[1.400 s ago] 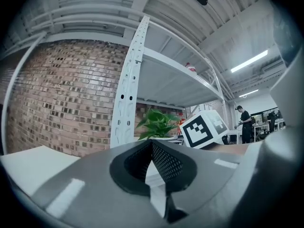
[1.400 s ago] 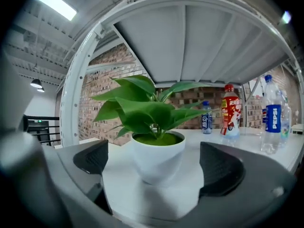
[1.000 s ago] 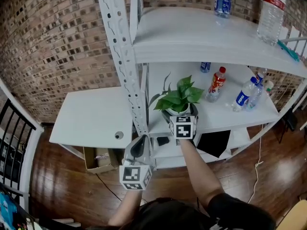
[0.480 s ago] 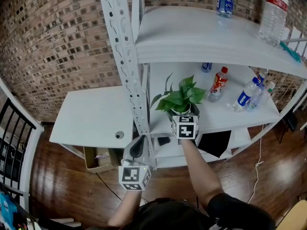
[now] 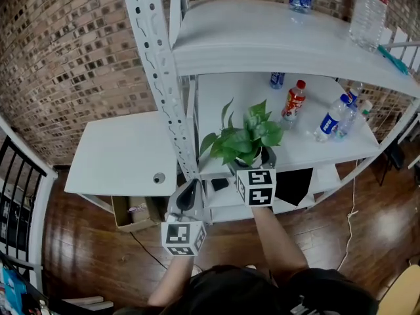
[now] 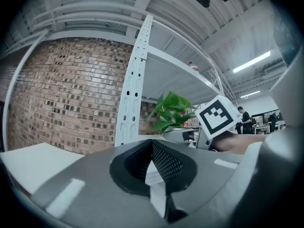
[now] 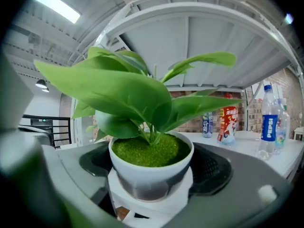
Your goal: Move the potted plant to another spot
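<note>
Right gripper view is showing the green-leaved potted plant (image 7: 151, 172) in its round white pot sitting between the grey jaws of the right claw (image 7: 151, 194). The jaws are standing wide and pressing on the pot from both sides. In the head view, the right claw (image 5: 251, 166) is holding the potted plant (image 5: 244, 140) over the front edge of the white metal shelf (image 5: 298, 153). Whether the pot is touching the shelf cannot be told. A red-labelled plastic bottle (image 5: 293, 104) and a blue-labelled plastic bottle (image 5: 326, 125) are standing further back, well apart from the plant. The left claw (image 5: 187, 202) is hanging lower, beside the white bench (image 5: 125, 156). Its jaws are lying together with nothing between them.
</note>
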The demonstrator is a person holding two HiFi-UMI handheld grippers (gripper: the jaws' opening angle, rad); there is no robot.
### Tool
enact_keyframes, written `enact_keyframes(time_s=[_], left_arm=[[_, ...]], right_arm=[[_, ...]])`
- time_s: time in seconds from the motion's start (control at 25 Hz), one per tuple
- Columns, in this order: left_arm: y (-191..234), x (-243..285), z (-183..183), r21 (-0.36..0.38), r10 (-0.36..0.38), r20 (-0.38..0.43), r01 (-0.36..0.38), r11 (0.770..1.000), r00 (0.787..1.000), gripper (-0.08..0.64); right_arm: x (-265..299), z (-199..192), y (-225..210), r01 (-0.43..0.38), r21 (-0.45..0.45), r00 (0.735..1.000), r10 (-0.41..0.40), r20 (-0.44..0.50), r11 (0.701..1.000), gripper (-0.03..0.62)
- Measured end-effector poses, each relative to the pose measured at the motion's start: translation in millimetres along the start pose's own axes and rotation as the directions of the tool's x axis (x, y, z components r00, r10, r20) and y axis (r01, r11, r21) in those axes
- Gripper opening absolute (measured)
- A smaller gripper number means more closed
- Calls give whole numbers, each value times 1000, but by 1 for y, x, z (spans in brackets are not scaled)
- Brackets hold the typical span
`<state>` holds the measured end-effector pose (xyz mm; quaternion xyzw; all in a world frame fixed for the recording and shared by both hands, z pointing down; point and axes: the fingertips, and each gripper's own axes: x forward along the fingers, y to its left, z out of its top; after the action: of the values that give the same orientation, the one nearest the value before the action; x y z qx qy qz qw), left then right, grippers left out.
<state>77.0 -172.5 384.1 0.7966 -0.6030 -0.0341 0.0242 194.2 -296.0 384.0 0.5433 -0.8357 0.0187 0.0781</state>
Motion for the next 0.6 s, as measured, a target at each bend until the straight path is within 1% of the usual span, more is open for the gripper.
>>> enact_keyframes(time_s=[0.24,0.4,0.6], left_arm=[[-16,-3,-1,5,-21,2,21,1000,1000,12],[-24,-7,-2,12,-17,-1,17,1000,1000,12],[-35,-8,-3,7,2,-11,-2,1000,1000,12]], right_arm=[[-57,-14,13,-30,-5,1000,30,-3,1000,480],[-79,-32,20,-40,-25,999,39,-27,999,480],[-99,-39,23,-67,-33,997,66,-50,997,479]])
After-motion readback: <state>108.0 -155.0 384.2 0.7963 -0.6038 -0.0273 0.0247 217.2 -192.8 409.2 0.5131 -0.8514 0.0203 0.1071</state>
